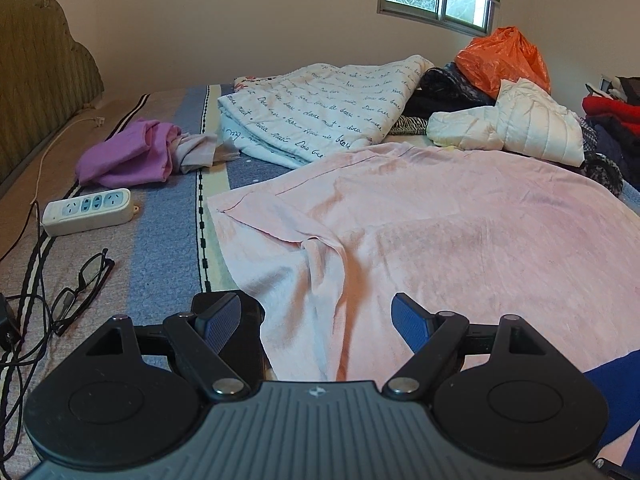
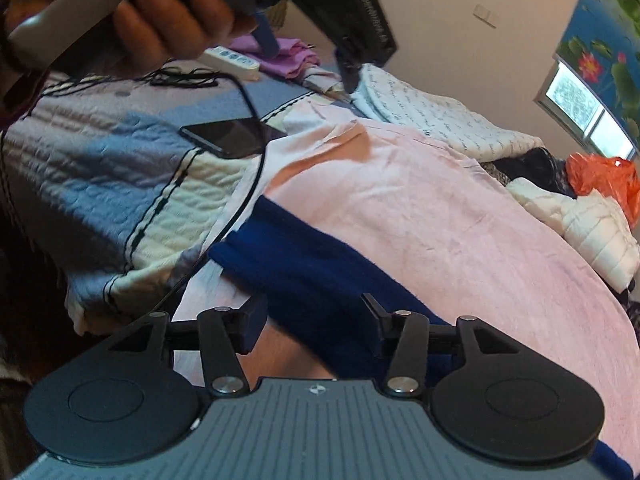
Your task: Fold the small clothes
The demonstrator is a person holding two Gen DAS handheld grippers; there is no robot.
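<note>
Left wrist view looks along the left gripper (image 1: 316, 320), whose jaws stand spread wide above the near edge of a pink garment (image 1: 420, 224) lying flat across the striped bed cover (image 1: 168, 216), with nothing between the pads. A dark blue cloth (image 1: 616, 392) peeks in at the lower right. Further left lie a power strip (image 1: 88, 212), a pair of glasses (image 1: 84, 292) and a purple garment (image 1: 124, 152); a white quilt with script print (image 1: 316, 116) sits behind. Right wrist view shows the right gripper (image 2: 316, 324) partly spread, its fingers straddling the dark blue cloth (image 2: 316, 268) that lies on the pink garment; I cannot tell whether the pads press on it. A hand (image 2: 160, 20) grips the other tool above, and a phone (image 2: 236, 136) rests beside the pink fabric.
</note>
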